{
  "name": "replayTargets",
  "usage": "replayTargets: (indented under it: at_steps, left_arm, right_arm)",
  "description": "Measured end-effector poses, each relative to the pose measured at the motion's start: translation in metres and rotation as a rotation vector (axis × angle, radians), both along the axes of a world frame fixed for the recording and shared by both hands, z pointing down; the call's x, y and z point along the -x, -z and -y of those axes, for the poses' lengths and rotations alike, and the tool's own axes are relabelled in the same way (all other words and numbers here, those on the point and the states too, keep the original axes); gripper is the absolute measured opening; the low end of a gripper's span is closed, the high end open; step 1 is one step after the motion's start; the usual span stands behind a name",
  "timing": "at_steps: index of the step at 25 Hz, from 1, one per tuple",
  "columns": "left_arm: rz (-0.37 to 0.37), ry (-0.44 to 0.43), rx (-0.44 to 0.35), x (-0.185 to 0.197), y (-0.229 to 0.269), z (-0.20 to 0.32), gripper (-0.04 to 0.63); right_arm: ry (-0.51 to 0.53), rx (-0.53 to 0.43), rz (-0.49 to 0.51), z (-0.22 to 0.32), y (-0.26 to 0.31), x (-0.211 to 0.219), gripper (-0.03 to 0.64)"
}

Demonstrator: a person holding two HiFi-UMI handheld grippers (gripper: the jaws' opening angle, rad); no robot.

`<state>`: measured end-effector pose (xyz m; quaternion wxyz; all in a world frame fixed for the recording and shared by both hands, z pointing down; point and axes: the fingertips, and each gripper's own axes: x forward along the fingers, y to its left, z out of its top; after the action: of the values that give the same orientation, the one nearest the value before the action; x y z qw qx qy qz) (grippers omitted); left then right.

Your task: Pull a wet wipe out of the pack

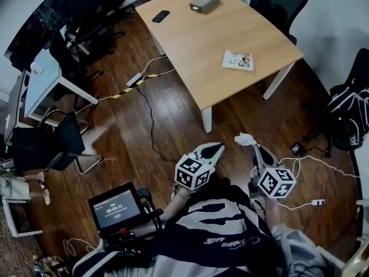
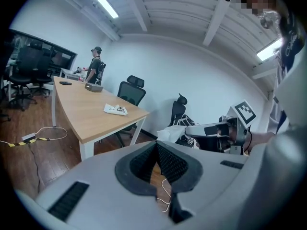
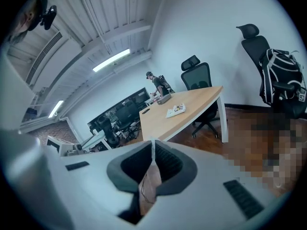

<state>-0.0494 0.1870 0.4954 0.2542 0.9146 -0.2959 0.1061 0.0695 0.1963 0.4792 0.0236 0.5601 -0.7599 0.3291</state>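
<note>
Nearest the head camera is the person's dark patterned shirt [image 1: 213, 235], with both grippers held out just beyond it over the wood floor [image 1: 155, 114]. Left gripper [image 1: 218, 148] has its jaws together with nothing between them. Right gripper [image 1: 254, 147], beside it on the right, is pinched on a crumpled white wipe [image 1: 244, 138] that sticks up past its tips. Far off, the table [image 1: 196, 45] carries the pack [image 1: 237, 60] near its right edge, well apart from both grippers, and a phone [image 1: 161, 16] at its far left.

The left gripper view shows ribbed pads meeting at the tips, with nothing held. To the right, the right gripper lies level with the wipe bunched at its tip. The pack rests on the table at the left.

In the right gripper view the jaws are almost fully closed, clamping a thin white edge of the wipe between the pads. The pack lies on the table beyond.
</note>
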Motion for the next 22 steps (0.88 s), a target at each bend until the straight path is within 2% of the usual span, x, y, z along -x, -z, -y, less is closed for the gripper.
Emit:
replayTargets:
  at_steps: [5, 10, 22]
  left_arm:
    - [0.006, 0.038, -0.020, -0.015, -0.002, -0.023, 0.003]
    - [0.014, 0.040, -0.014, -0.028, -0.008, -0.040, 0.003]
    - [0.034, 0.074, -0.068, -0.020, 0.006, -0.039, 0.003]
  right_arm:
    - [0.057, -0.023, -0.061, -0.020, -0.007, -0.012, 0.014]
    - [0.094, -0.029, -0.067, -0.030, -0.013, -0.019, 0.012]
    - [0.126, -0.073, -0.055, -0.030, -0.006, -0.013, 0.012]
